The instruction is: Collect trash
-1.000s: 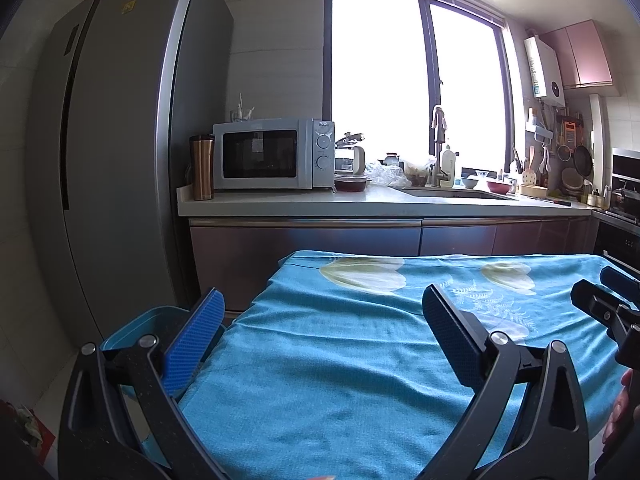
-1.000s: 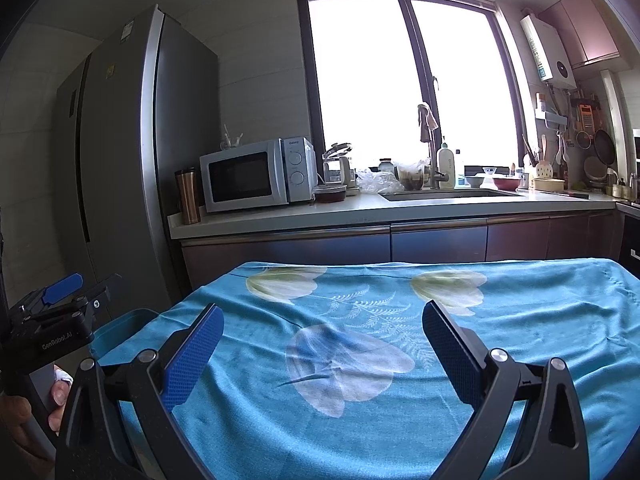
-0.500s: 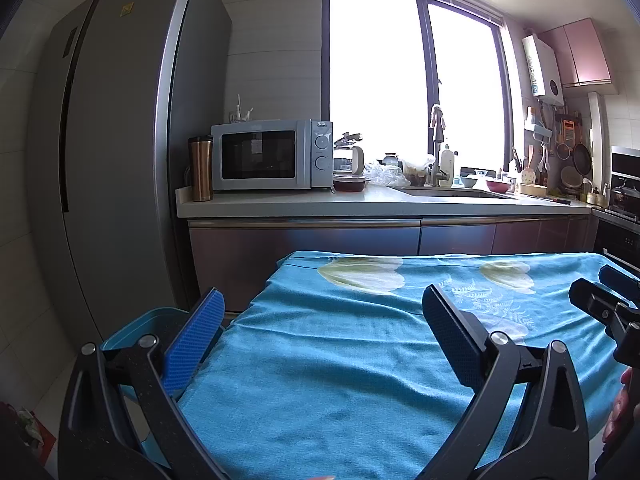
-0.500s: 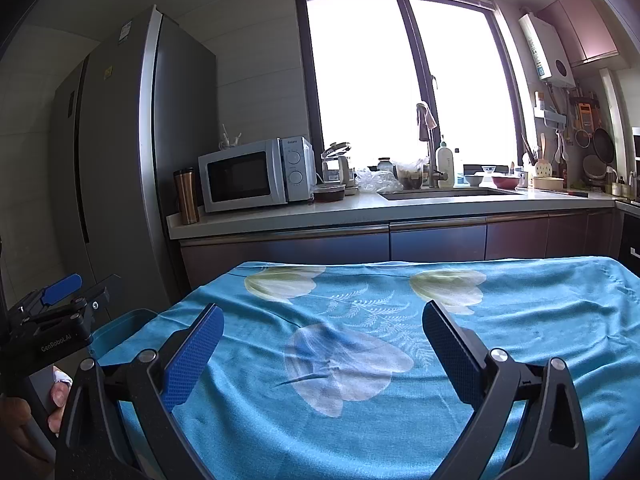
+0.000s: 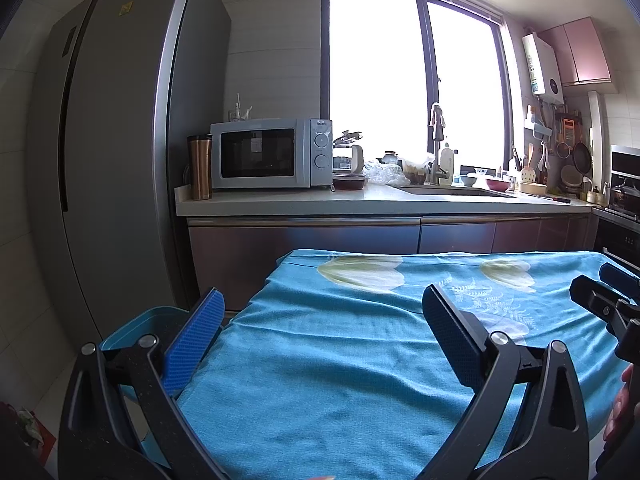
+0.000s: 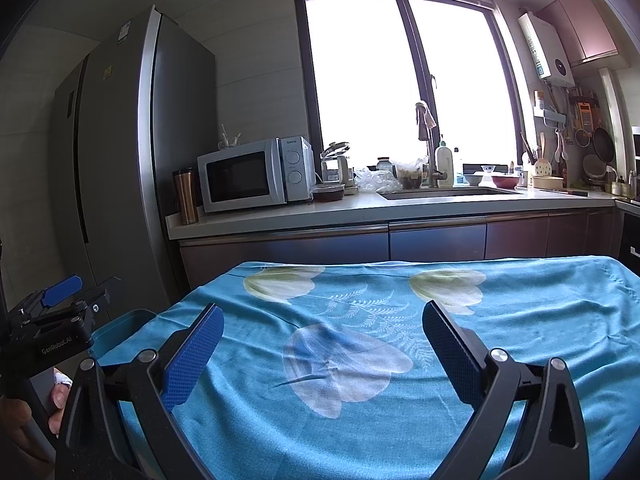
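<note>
My left gripper (image 5: 322, 300) is open and empty, held above the near left part of a table under a blue flowered cloth (image 5: 360, 360). My right gripper (image 6: 322, 316) is open and empty, above the cloth (image 6: 520, 320) further right. No trash shows on the cloth in either view. A blue bin (image 5: 136, 324) stands on the floor by the table's left edge; it also shows in the right wrist view (image 6: 120, 328). Each gripper appears at the edge of the other's view: the right one (image 5: 608, 296) and the left one (image 6: 60, 300).
A kitchen counter (image 5: 360, 200) runs behind the table with a microwave (image 5: 272, 152), a copper tumbler (image 5: 199, 168), a sink (image 5: 452, 191) and dishes. A tall grey fridge (image 5: 120, 160) stands at left. A small red-and-white item (image 5: 30, 432) lies on the floor at the lower left.
Both views have tilted slightly; the grippers stay open and empty over the cloth.
</note>
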### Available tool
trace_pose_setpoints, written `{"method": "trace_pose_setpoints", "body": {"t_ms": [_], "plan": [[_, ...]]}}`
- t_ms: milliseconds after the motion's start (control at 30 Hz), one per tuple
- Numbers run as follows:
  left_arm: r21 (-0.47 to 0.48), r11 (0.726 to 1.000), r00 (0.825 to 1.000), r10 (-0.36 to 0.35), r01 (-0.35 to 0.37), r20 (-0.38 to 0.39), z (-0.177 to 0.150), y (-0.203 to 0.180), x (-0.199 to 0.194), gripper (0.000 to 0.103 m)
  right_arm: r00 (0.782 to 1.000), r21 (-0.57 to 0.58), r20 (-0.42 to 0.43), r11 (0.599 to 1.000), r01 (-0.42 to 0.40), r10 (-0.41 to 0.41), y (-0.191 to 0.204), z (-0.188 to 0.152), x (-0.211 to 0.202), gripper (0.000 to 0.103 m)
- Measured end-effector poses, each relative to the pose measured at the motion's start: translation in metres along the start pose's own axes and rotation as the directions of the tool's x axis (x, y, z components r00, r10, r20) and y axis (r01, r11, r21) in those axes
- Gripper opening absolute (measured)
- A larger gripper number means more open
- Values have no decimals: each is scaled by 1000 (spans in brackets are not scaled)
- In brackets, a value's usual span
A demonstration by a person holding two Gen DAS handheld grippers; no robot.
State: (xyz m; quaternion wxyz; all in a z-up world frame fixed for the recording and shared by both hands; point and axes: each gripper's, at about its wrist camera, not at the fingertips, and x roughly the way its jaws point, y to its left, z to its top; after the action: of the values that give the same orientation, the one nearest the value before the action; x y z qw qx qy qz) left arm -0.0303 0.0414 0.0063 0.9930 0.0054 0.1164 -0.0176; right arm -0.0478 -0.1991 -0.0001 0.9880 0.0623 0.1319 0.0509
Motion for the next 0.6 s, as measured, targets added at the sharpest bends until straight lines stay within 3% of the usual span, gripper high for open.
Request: {"method": "trace_pose_setpoints", "body": {"t_ms": [600], "plan": [[2,1000,1000,2,-2,-2,-2,-3,1,97,1000,3,0,1000,1,-1,-2,1,-1,96]]}}
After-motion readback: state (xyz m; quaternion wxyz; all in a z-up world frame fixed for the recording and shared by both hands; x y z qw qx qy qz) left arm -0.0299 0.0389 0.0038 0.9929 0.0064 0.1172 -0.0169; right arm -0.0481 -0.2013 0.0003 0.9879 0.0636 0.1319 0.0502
